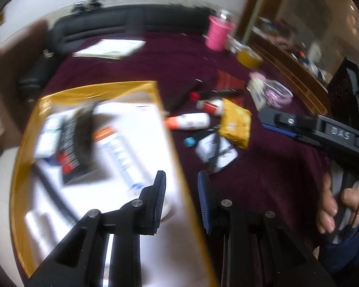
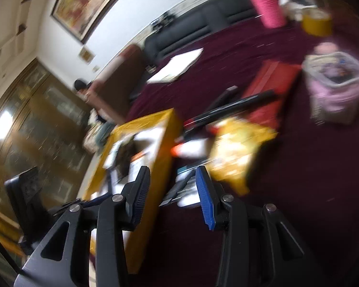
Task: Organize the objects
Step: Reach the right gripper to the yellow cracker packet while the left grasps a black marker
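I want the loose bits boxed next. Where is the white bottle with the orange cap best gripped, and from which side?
Grip the white bottle across its middle, coming down from above. It lies flat on the cloth, long axis running left-right, so its round sides face the open left gripper. The yellow packet crowds its base end, so stay mid-body.

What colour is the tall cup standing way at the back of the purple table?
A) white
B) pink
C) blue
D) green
B: the tall ribbed cup at the far edge of the maroon cloth is bright pink, and the right wrist view shows it pink too, next to a yellow tape roll.
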Demonstrator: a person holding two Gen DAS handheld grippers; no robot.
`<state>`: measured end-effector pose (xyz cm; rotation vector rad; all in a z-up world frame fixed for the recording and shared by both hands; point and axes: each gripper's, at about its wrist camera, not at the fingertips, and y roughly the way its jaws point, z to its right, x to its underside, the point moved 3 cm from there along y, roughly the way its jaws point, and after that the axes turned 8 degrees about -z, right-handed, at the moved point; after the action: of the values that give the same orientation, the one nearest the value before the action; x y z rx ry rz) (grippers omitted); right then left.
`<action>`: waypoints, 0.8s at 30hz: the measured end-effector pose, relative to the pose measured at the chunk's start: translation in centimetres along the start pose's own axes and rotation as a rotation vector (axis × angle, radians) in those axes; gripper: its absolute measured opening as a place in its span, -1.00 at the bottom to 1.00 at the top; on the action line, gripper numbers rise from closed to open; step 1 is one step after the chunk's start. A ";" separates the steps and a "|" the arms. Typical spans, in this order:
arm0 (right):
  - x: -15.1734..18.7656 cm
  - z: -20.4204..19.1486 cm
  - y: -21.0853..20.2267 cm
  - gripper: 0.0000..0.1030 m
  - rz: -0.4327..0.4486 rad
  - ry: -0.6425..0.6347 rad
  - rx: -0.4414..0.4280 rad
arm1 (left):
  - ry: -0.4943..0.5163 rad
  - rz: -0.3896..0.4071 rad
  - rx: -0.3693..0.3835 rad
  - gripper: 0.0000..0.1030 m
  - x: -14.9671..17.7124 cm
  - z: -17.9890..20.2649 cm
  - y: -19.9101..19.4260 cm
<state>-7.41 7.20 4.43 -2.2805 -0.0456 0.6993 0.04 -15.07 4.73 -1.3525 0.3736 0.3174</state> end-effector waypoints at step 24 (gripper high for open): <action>-1.2 7.3 -0.3 -0.27 0.024 0.149 -0.085 | 0.021 -0.107 -0.024 -0.76 -5.1 3.3 6.9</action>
<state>-12.05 11.85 0.92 -2.4115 0.0232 0.5477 -7.23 -10.52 1.46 -1.3946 0.3145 0.2191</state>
